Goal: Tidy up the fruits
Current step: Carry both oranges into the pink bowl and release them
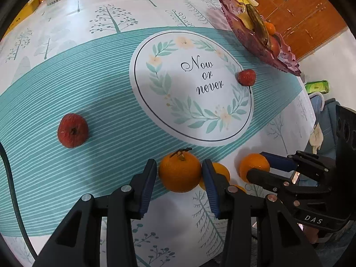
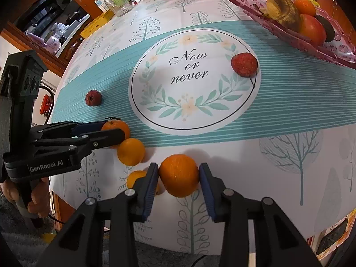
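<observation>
**Oranges gripped in both grippers, ready to lift toward the tray**

Oranges are the fruit in hand. The left gripper (image 1: 179, 173) has its blue pads pressed on either side of a stemmed orange (image 1: 179, 170) at the near edge of the teal band of the tablecloth (image 1: 89, 84). The right gripper (image 2: 179, 175) is likewise clamped on a second orange (image 2: 179, 174) on the white part of the cloth nearer the table edge. Both sets of jaws stand narrow, each holding its fruit; both oranges look to be resting on the cloth.

Two more loose oranges lie between the grippers: one (image 2: 130, 151) just beside the left gripper, another (image 2: 136, 178) partly hidden behind the right gripper's left finger. Two red fruits wait further off, one (image 2: 244, 64) on the rim of the printed circle, one (image 2: 93, 98) on the teal band. The pink tray (image 2: 311, 44) at the far right already carries a banana, an orange and other fruit.

The step appears to be the grasp, just completed. The next move likely calls for lifting both oranges clear without knocking their neighbours, then carrying them over the red fruit to the tray and setting them in a free spot beside the banana.
</observation>
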Available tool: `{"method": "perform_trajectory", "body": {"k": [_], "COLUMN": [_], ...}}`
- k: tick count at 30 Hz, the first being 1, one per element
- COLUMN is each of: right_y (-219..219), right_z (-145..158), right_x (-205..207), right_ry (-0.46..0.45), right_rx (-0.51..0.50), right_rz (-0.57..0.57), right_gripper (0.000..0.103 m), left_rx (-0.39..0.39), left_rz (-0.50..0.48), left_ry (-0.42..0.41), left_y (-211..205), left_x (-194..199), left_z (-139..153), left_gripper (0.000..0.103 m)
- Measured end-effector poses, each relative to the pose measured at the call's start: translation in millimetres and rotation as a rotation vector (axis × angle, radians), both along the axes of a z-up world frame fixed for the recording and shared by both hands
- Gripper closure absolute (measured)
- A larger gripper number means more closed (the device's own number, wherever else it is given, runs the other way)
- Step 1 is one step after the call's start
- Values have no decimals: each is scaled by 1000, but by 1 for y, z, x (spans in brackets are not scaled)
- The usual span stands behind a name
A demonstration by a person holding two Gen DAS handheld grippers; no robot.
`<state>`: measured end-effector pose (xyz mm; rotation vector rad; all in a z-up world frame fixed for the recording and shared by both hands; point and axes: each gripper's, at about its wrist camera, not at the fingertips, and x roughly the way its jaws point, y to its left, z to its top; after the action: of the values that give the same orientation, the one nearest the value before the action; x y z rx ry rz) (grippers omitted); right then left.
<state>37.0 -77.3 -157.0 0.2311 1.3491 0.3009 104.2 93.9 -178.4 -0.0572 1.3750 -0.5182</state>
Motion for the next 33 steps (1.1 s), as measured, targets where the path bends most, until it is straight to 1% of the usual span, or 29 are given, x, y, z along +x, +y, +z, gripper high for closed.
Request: {"method": "perform_trajectory", "body": {"k": [2, 6, 10, 12, 17, 23, 27, 33], "right_y": [0, 0, -3, -3, -5, -14, -26, -58], "right_z": [0, 0, 2, 5, 15, 34, 48, 69], "right_x": [1, 3, 6, 8, 13, 20, 24, 34], "right_ry": [1, 4, -5, -15, -51, -112, -155, -216], "right_rx": [0, 0, -4, -6, -12, -22, -33, -39], "right_rz": [0, 3, 5, 7, 24, 49, 55, 39], "right_gripper": [65, 65, 65, 65, 66, 66, 66, 66], "left_rx": [-11, -14, 34, 34, 39, 26, 11, -1], "left_rz": [1, 4, 14, 26, 63, 83, 83, 78], "left_ry": [9, 18, -10, -19, -55, -112, -149, -188], "left_y": [1, 0, -1, 0, 2, -9, -28, -62], "left_x": [2, 4, 3, 4, 9, 17, 22, 30], "left_z": [-1, -1, 4, 8, 27, 58, 78, 101], "left_gripper": [65, 66, 67, 67, 67, 67, 67, 67]}}
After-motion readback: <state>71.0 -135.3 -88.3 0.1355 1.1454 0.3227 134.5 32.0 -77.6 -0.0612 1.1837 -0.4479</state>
